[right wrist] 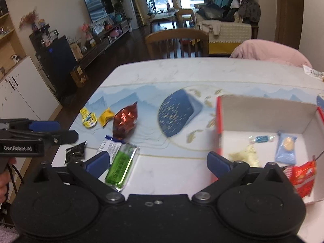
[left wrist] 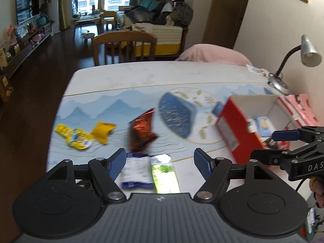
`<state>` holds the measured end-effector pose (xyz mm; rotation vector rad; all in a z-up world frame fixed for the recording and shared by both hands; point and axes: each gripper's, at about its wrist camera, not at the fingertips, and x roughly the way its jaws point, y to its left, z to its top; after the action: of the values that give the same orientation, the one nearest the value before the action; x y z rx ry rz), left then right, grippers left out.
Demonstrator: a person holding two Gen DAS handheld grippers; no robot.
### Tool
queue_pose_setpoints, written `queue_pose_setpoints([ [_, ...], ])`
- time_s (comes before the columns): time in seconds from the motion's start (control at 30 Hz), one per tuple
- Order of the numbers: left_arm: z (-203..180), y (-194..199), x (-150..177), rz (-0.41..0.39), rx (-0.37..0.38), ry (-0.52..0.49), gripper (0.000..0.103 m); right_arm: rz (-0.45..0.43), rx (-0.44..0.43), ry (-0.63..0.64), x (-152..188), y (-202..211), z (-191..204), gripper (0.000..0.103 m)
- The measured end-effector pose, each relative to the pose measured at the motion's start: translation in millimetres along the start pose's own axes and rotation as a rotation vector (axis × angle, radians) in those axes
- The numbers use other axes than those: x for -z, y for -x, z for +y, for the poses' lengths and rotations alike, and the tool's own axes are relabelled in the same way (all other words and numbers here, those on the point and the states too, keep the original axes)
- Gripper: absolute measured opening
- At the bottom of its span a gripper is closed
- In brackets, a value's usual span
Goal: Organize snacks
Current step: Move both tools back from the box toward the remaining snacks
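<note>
Left gripper (left wrist: pixel 160 162) spread wide, nothing pinched, above the green packet (left wrist: pixel 165 175) and white-and-blue packet (left wrist: pixel 136 170) by the table's (left wrist: pixel 162 75) near edge. Right gripper (right wrist: pixel 159 163) spread fully, empty, over bare tabletop beside the red box's (right wrist: pixel 218 121) left wall. Farther in, copper bag (left wrist: pixel 141 130); yellow packets (left wrist: pixel 81 135) toward the left edge. Far half clear up to the chair (left wrist: pixel 123 44).

Table (left wrist: pixel 141 77): white marble-look surface under a mat (left wrist: pixel 113 105) printed with pale blue mountains and a dark blue, gold-flecked fan shape. Box (right wrist: pixel 218 121) — red outside, white inside. Loose packets: two yellow (left wrist: pixel 77 136), one glossy red-brown (left wrist: pixel 141 131), one bright green (right wrist: pixel 120 167), one white with blue edging (left wrist: pixel 135 171), one black (right wrist: pixel 75 151). In the box — a light blue packet (right wrist: pixel 285 150) and a red-and-white one (right wrist: pixel 302 177). Gripper pads (left wrist: pixel 116 163): blue on black arms.
</note>
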<state>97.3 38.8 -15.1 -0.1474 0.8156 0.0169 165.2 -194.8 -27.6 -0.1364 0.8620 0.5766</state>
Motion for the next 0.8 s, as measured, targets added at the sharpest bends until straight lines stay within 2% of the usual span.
queue_pose_setpoints([
  [0.43, 91.1, -31.5, 29.3, 0.139, -0.023, -0.09, 0.074, 0.135, -0.01, 0.064, 15.4, -65.8, 67.3, 0.103],
  [0.53, 101.7, -42.5, 34.1, 0.175, -0.015, -0.119, 0.074, 0.164, -0.003, 0.074, 16.9, -82.9, 76.7, 0.103],
  [0.67, 110.0, -59.8, 40.8, 0.197, -0.046, -0.166, 0.074, 0.21, 0.016, 0.083, 20.8, -107.1, 83.4, 0.102],
  [0.8, 115.5, -75.6, 44.8, 0.232, -0.028, -0.201, 0.074, 0.258, 0.044, 0.114, 24.2, -129.6, 88.4, 0.099],
])
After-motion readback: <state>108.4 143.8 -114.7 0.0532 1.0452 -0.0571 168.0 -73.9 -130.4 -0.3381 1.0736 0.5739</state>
